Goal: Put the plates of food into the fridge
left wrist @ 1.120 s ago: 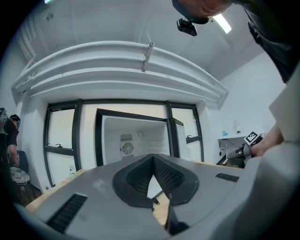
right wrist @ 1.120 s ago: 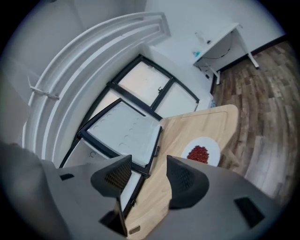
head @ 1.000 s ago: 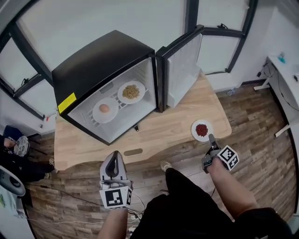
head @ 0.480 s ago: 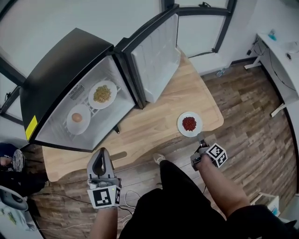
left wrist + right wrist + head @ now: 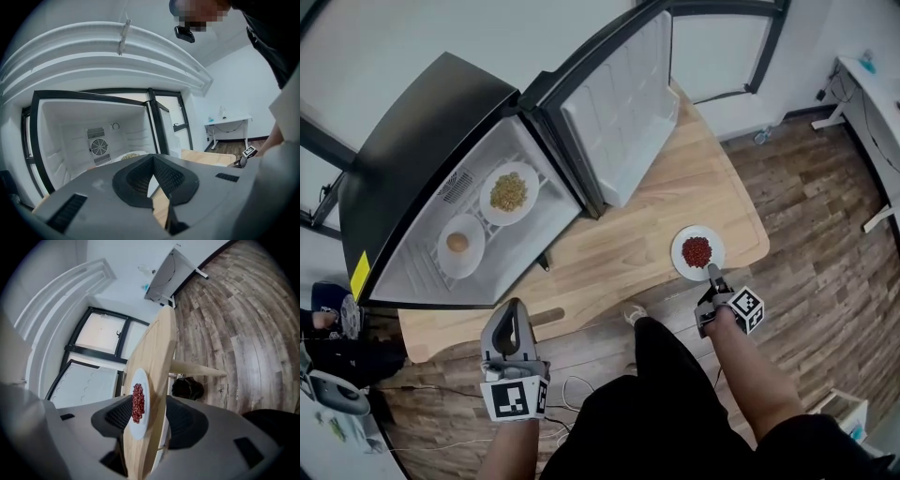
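Straddling plate (image 5: 136, 429), right gripper (image 5: 149, 414) fingers (image 5: 185, 420); unclear overhead.

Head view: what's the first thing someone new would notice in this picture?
Most likely the black fridge on the wooden table, its door swung wide open, with a plate of yellowish food and a plate holding something round and brown on the shelf inside. Next, the lone plate of red food near the table's right edge, with the right claw open around its near rim.
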A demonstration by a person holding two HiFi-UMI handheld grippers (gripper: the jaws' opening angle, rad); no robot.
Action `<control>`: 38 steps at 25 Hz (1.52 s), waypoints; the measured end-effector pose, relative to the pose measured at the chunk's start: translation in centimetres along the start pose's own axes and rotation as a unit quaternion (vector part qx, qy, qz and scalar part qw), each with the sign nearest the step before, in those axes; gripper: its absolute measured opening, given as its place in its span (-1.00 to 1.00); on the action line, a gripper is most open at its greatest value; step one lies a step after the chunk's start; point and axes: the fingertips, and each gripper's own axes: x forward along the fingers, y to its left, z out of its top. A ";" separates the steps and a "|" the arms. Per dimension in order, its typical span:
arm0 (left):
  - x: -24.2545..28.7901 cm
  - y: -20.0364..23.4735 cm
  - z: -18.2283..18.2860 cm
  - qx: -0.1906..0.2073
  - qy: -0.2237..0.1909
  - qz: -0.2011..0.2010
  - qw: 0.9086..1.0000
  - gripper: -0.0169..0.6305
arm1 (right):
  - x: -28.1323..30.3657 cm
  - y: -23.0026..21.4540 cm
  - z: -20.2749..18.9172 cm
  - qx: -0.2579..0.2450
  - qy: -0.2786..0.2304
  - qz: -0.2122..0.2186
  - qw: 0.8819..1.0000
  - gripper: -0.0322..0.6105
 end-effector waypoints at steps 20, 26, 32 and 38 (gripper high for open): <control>-4.8 1.6 -0.1 -0.014 -0.014 0.038 0.999 -0.93 | -3.1 4.5 -2.7 -0.040 0.032 0.061 0.997 -0.80; -8.4 3.1 -1.3 -0.025 -0.014 0.073 0.997 -0.93 | -3.7 6.8 -4.7 -0.055 0.062 0.083 0.993 -0.80; -12.1 5.1 -2.2 -0.037 -0.020 0.112 0.993 -0.93 | -3.6 9.1 -8.4 -0.075 0.100 0.094 0.988 -0.80; -15.1 7.1 -2.7 -0.046 -0.021 0.141 0.989 -0.93 | -3.1 12.1 -11.7 -0.101 0.131 0.114 0.980 -0.80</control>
